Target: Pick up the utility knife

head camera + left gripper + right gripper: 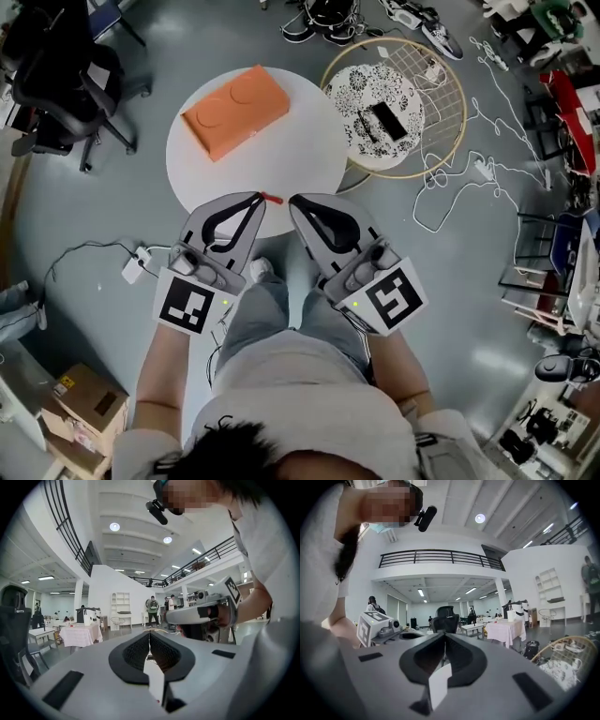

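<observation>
The round bench (281,164) is plain white, and the box (234,111) on its far left side is orange. A small piece (273,199) at the near edge is red. The left gripper (259,196) and right gripper (294,200) are pale grey with black-lined jaws and black-and-white square markers. The tray (361,94) at right has a black-and-white floral pattern. The floor (94,206) is grey.

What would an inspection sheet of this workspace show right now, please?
Surface: round white table.
Job's things: small red item at the table's near edge, possibly the utility knife; too small to tell.
Clutter: orange box on the table.
Grippers: left gripper and right gripper both shut, empty, above the near edge.
Cables: white cables loose on the floor.
Surroundings: office chair, round rattan tray, shoes, cardboard box.
</observation>
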`<action>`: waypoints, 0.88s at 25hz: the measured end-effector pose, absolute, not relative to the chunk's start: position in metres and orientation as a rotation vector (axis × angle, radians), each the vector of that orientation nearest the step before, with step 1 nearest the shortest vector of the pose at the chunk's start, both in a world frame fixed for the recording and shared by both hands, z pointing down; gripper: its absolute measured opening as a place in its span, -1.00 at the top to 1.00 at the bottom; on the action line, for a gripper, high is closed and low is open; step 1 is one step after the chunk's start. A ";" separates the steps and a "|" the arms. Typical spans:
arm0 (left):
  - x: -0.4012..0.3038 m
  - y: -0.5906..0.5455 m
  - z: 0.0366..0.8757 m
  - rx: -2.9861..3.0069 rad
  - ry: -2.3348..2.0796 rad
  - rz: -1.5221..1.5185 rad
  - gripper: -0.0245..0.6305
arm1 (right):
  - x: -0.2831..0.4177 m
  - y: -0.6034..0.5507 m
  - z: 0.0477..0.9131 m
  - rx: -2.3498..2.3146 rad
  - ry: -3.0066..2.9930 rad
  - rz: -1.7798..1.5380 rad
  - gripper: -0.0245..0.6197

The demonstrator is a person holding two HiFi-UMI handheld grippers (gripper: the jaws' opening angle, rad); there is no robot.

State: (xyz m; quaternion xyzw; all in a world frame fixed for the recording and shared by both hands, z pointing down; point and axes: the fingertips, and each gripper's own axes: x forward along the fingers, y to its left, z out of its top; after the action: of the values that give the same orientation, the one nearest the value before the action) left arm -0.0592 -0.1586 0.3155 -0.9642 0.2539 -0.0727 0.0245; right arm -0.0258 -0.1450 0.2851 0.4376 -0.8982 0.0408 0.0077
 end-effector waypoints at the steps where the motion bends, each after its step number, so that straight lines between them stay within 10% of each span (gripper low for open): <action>1: -0.059 -0.162 0.322 -2.984 0.760 -0.235 0.89 | -0.025 -0.147 0.287 1.387 -2.798 0.136 0.88; 22: -0.032 -0.185 0.494 -2.971 0.083 -0.758 0.70 | -0.008 -0.166 0.337 1.625 -2.618 0.312 0.88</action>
State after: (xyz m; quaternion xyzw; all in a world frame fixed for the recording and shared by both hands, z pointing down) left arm -0.0319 -0.1848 0.4939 -0.9679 0.0272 -0.2470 0.0369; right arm -0.0081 -0.1665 0.3365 0.5247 -0.8450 0.1008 0.0223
